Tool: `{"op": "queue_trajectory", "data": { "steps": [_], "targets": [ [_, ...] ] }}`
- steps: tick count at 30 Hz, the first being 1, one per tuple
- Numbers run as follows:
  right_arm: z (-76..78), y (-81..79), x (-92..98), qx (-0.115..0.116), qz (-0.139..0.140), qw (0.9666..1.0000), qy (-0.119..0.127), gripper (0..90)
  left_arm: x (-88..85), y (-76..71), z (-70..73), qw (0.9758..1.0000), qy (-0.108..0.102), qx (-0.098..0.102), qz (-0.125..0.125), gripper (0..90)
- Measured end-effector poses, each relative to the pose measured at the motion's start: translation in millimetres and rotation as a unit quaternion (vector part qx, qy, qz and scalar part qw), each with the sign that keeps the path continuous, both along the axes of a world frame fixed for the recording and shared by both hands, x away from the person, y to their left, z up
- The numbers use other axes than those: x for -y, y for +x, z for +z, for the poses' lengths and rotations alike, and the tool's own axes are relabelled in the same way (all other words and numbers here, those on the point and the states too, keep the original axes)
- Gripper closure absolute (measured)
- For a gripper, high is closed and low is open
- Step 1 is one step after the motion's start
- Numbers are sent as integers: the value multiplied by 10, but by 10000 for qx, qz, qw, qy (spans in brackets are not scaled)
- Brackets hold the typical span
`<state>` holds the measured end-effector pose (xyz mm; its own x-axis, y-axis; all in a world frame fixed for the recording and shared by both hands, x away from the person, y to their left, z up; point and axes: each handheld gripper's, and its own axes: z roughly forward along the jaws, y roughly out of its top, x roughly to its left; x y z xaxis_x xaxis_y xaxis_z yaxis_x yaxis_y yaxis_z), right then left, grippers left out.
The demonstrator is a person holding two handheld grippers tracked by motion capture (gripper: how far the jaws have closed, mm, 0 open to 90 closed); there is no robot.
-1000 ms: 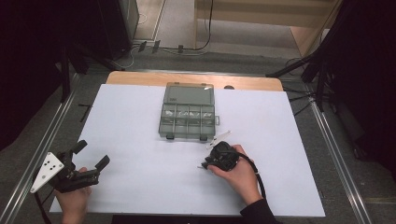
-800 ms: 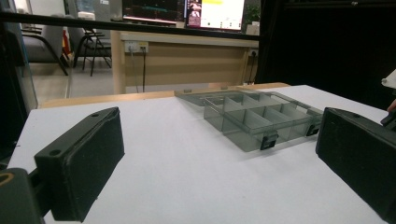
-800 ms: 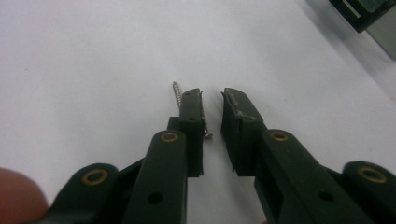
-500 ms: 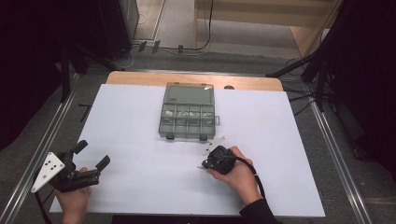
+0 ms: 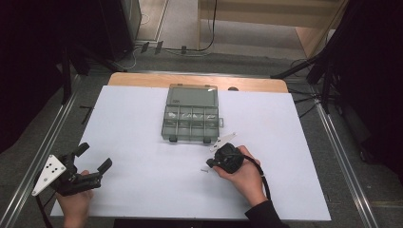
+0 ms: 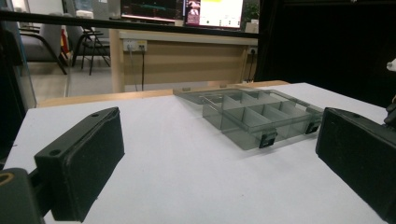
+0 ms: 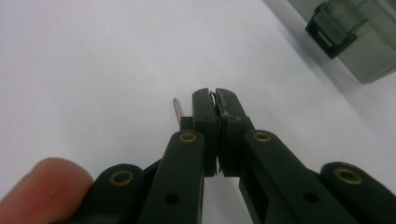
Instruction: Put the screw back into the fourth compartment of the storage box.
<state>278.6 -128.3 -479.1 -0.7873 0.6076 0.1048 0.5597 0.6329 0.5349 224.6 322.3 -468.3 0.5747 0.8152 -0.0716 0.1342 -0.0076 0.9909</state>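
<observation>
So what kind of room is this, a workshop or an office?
Probably a lab or office set up for recording: a white-topped table hemmed by dark curtains, with lit monitors and office chairs behind a wooden counter.

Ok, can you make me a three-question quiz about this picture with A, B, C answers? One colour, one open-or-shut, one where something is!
1. What colour is the box? A red; B smoky grey; C yellow.
2. The left gripper has its jaws: A wide open; B shut; C holding the box.
3. Where is the screw? A in the box; B on the table beside the right gripper; C between the left gripper's jaws.

Answers: B, its walls are see-through grey; A, there is a wide gap with nothing in it; B, it lies on the white top next to the shut jaws.
</observation>
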Motion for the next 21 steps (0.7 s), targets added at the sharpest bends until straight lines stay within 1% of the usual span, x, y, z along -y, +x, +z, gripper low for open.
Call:
{"op": "queue_trajectory", "data": {
  "steps": [5, 10, 14, 21],
  "targets": [
    [84, 38, -2, 73, 38, 10000, 25, 895, 0, -2, 2, 10000, 10, 0, 6, 12],
    [169, 86, 13, 145, 21, 9998, 105, 895, 1, -1, 1, 10000, 15, 0, -9, 12],
    [240, 123, 37, 229, -35, 9997, 119, 895, -2, -3, 2, 10000, -2, 1, 3, 12],
    [334, 196, 64, 292, -103, 9994, 168, 895, 2, -3, 3, 10000, 9, 10, -5, 12]
  ]
}}
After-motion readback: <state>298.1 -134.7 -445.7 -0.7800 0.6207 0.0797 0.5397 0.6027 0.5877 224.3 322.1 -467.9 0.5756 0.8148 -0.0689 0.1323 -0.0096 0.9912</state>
